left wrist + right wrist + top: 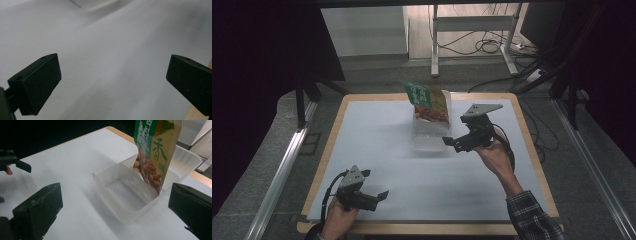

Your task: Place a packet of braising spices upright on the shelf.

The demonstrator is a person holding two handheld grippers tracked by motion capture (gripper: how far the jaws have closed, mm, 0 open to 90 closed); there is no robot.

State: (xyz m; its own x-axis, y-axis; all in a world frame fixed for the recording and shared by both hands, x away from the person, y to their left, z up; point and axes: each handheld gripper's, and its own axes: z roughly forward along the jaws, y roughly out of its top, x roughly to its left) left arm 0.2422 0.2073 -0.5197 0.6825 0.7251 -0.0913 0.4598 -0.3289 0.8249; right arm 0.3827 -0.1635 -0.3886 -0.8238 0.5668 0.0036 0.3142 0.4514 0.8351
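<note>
While the high view makes the clear plastic container (pixel 430 134) a pale blur at the table's (pixel 362 120) far middle, the right gripper view shows its divider and the snack bag (pixel 154 150) standing in the far compartment. The right gripper (pixel 451 143), jaws wide apart and empty, sits just right of the container. The left gripper (pixel 375 184), also spread empty, hovers over the near left white surface.

Counter (pixel 377 150): white top, light wooden edge showing along sides and near corners. Clear plastic container (pixel 430 135) sits on it toward far middle, divided into two compartments. Green and tan snack bag (pixel 428 102) stands upright, slightly tilted, in farther compartment; nearer compartment bare. Rest of white top bare.
</note>
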